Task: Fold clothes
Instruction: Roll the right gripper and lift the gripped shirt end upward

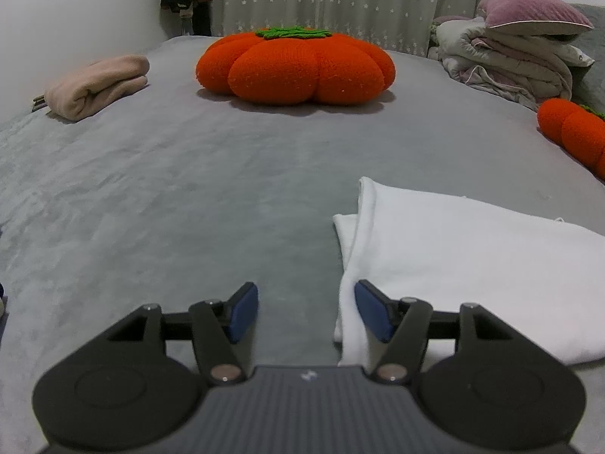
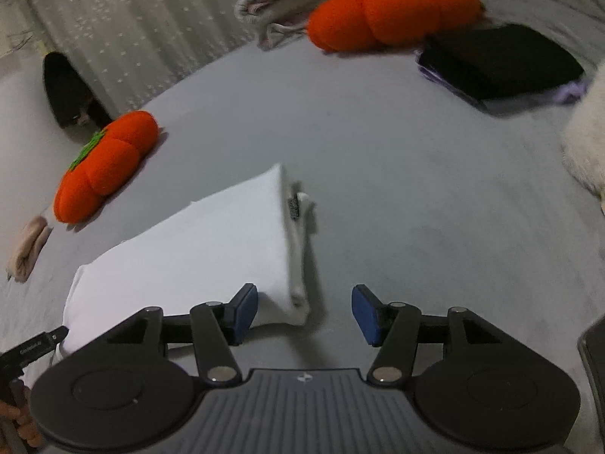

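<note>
A folded white garment (image 1: 453, 257) lies flat on the grey bed sheet (image 1: 170, 196), at the right of the left wrist view. My left gripper (image 1: 306, 312) is open at its left edge; the right blue pad (image 1: 372, 316) sits over the cloth's edge and the left pad over bare sheet. In the right wrist view the same white garment (image 2: 196, 249) lies left of centre, a small label showing at its folded right edge. My right gripper (image 2: 304, 314) is open at the garment's near right corner, nothing between its pads. The left gripper's tip (image 2: 34, 344) shows at the lower left.
An orange pumpkin cushion (image 1: 295, 66) sits mid-bed, a second pumpkin cushion (image 1: 574, 132) at the right. A folded pink cloth (image 1: 98, 85) lies far left. Piled quilts and a purple pillow (image 1: 529, 34) are at the back right. Folded dark clothes (image 2: 503, 60) and a white fluffy item (image 2: 590, 151) lie right.
</note>
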Motion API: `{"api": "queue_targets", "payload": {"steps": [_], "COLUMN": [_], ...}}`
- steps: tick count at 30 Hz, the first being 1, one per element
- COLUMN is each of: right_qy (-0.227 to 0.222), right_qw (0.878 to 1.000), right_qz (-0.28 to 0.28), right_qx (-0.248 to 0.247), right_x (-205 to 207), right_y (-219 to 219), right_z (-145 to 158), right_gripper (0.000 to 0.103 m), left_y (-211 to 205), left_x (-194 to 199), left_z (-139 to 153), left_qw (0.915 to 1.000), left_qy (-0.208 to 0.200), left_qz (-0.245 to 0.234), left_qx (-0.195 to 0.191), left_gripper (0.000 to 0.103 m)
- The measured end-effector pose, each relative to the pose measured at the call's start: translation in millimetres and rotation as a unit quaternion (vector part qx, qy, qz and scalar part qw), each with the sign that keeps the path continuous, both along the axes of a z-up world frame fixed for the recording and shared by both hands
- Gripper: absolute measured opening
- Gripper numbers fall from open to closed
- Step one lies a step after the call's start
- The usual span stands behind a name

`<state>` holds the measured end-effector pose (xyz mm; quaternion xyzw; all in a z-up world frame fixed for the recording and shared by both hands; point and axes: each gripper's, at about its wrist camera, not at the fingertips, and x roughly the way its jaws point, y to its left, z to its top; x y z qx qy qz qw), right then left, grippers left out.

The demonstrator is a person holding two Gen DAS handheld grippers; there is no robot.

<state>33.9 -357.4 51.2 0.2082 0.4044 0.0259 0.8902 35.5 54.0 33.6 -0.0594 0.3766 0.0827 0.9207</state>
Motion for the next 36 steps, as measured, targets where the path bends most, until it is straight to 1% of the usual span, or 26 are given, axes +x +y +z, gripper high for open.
{"api": "queue_targets", "payload": {"steps": [3,6,9,12,14,15,17,21,26,31,34,36], "right_qy": [0.008,0.015,0.022,0.020,0.016,0.015,0.011,-0.004,-0.021,-0.038,-0.040,-0.039], "right_qw": [0.999,0.997,0.993,0.989,0.985,0.982,0.978,0.976,0.980,0.980,0.979,0.980], "right_qz": [-0.010,-0.019,-0.029,-0.043,-0.048,-0.052,-0.065,-0.082,-0.088,-0.101,-0.108,-0.108], "right_qx": [0.037,0.074,0.111,0.137,0.163,0.182,0.198,0.202,0.175,0.167,0.168,0.164], "right_x": [1,2,2,2,0,0,-1,2,8,8,8,9], "right_y": [-3,-5,-6,-4,-2,-1,0,6,20,28,29,31], "right_z": [-7,-13,-20,-25,-27,-30,-35,-37,-35,-37,-37,-37], "right_gripper": [0.056,0.056,0.057,0.059,0.059,0.059,0.059,0.059,0.060,0.059,0.058,0.058], "left_y": [3,0,-10,-13,-16,-17,-17,-15,-18,-4,-2,-13], "left_x": [0,-1,-2,1,2,2,1,-1,-3,-1,-3,-8], "left_z": [3,8,13,12,11,12,13,18,20,20,22,27], "left_qw": [0.9999,1.0000,0.9993,0.9988,0.9982,0.9981,0.9982,0.9984,0.9974,0.9964,0.9978,0.9981], "left_qy": [0.002,-0.004,-0.008,0.004,0.012,0.014,0.013,0.012,0.016,0.020,0.015,-0.005], "left_qz": [0.003,-0.003,-0.010,-0.002,0.003,0.006,0.011,0.022,0.025,0.052,0.043,0.022], "left_qx": [-0.011,-0.002,0.035,0.049,0.058,0.060,0.058,0.051,0.065,0.064,0.048,0.057], "left_gripper": [0.061,0.061,0.061,0.063,0.063,0.063,0.063,0.063,0.063,0.059,0.059,0.059]}}
